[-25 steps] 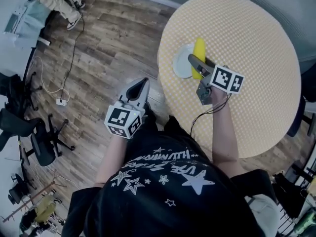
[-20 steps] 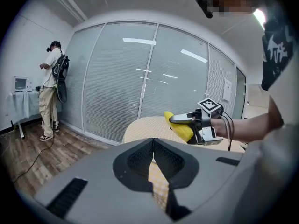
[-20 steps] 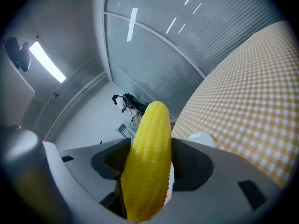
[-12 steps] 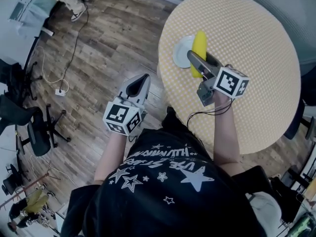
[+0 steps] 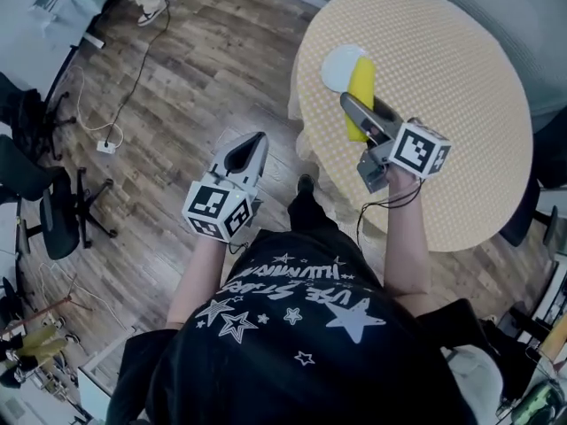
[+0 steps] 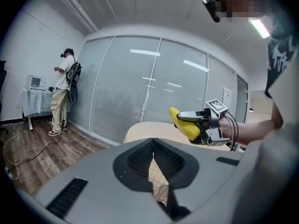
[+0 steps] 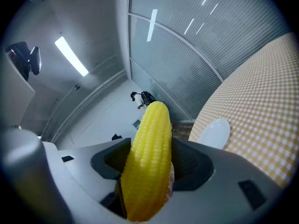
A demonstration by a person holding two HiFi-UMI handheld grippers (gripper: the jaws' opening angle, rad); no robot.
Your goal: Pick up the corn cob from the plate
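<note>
The right gripper's (image 7: 148, 171) fingers (image 7: 189, 164) are clamped on the lower part of the corn cob (image 7: 150, 134), one on each side, and most of the cob sticks out past the tips. The cob is up in the air and isn't touching the plate (image 7: 212, 133), which sits bare near the edge of the checked counter (image 5: 443, 78), below and just beyond the cob. The left gripper (image 6: 153, 157) hangs off to the side over the wooden floor (image 5: 177, 87), fingers together on nothing. So I'd say the pick-up is pretty much done, with maybe only lifting it a bit clearer left.
</note>
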